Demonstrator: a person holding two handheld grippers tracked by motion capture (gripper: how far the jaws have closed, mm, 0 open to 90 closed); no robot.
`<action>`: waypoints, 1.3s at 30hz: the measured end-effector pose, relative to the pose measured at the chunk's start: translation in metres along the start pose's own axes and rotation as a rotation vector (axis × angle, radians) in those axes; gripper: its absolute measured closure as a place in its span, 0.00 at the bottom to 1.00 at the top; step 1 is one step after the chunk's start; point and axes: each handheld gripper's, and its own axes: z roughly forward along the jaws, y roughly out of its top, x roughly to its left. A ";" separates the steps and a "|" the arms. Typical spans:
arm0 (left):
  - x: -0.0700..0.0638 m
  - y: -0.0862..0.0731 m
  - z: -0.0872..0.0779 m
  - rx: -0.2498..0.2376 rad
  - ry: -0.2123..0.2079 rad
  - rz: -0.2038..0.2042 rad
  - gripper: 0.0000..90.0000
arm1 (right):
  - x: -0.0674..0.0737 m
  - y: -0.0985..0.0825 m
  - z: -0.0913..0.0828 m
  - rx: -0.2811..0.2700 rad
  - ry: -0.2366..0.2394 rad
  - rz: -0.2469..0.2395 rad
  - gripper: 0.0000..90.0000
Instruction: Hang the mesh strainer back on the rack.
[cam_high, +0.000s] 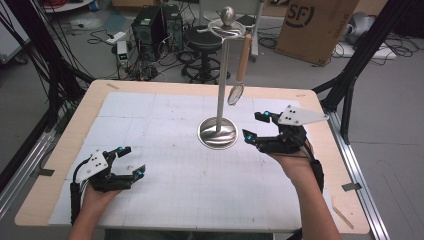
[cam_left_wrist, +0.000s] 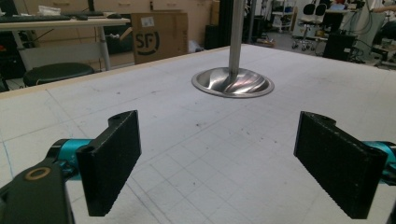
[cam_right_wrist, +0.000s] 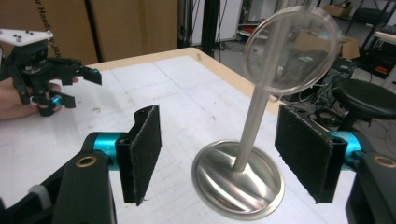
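A metal stand (cam_high: 217, 132) rises from a round base at the table's middle, with a ball on top. From its top ring hangs a utensil with a wooden handle (cam_high: 243, 57) and a round clear head (cam_high: 235, 94). My right gripper (cam_high: 255, 125) sits just right of the base, open, with nothing between its pads. In the right gripper view the round head (cam_right_wrist: 292, 49) hangs above and ahead of the open gripper (cam_right_wrist: 219, 156), and the base (cam_right_wrist: 238, 179) lies between the jaws farther off. My left gripper (cam_high: 132, 160) rests open at the front left, facing the base (cam_left_wrist: 232, 83).
White gridded mat (cam_high: 165, 115) covers the wooden table. Behind the table stand a black stool (cam_high: 204, 42), computer towers (cam_high: 155, 25) and a cardboard box (cam_high: 315, 25). Black frame posts flank both sides. The left hand and its gripper (cam_right_wrist: 51, 79) show far off.
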 end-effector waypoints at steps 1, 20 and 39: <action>0.000 0.000 0.000 0.000 0.000 0.000 0.17 | 0.001 -0.003 0.000 -0.002 0.006 0.005 0.34; -0.001 0.000 0.000 -0.003 -0.001 0.002 0.17 | 0.017 -0.067 0.004 -0.051 0.025 0.086 0.28; 0.000 0.000 0.000 -0.001 0.003 -0.002 0.17 | 0.027 -0.108 0.003 -0.071 0.067 0.129 0.20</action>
